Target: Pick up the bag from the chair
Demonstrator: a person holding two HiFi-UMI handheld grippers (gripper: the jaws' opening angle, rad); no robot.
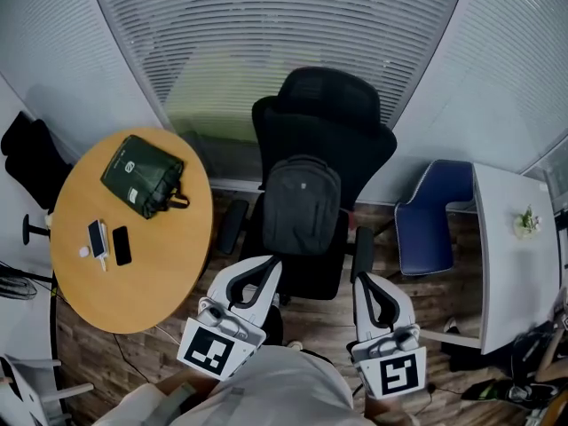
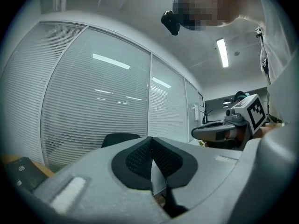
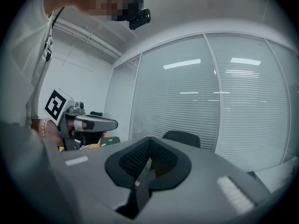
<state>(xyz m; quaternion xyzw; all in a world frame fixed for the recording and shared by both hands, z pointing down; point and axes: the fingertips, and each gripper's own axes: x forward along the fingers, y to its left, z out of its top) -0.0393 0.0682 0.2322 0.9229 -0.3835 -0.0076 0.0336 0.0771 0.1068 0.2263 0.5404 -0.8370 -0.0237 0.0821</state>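
A dark grey backpack [image 1: 300, 204] stands upright on the seat of a black office chair [image 1: 324, 118], leaning on its backrest. My left gripper [image 1: 263, 268] hovers just short of the seat's front left corner, shut and empty. My right gripper [image 1: 366, 284] is by the chair's right armrest, also shut with nothing in it. In the left gripper view the jaws [image 2: 152, 160] meet tip to tip, and only the chair's top [image 2: 119, 138] shows beyond them. The right gripper view has its own jaws [image 3: 149, 157] closed, with the chair top [image 3: 181, 137] past them.
A round wooden table [image 1: 133, 238] stands left of the chair with a green bag [image 1: 142, 175], a phone [image 1: 122, 245] and a white device on it. A blue chair [image 1: 435, 213] and a white table [image 1: 515, 256] are to the right. Window blinds [image 1: 284, 25] run behind.
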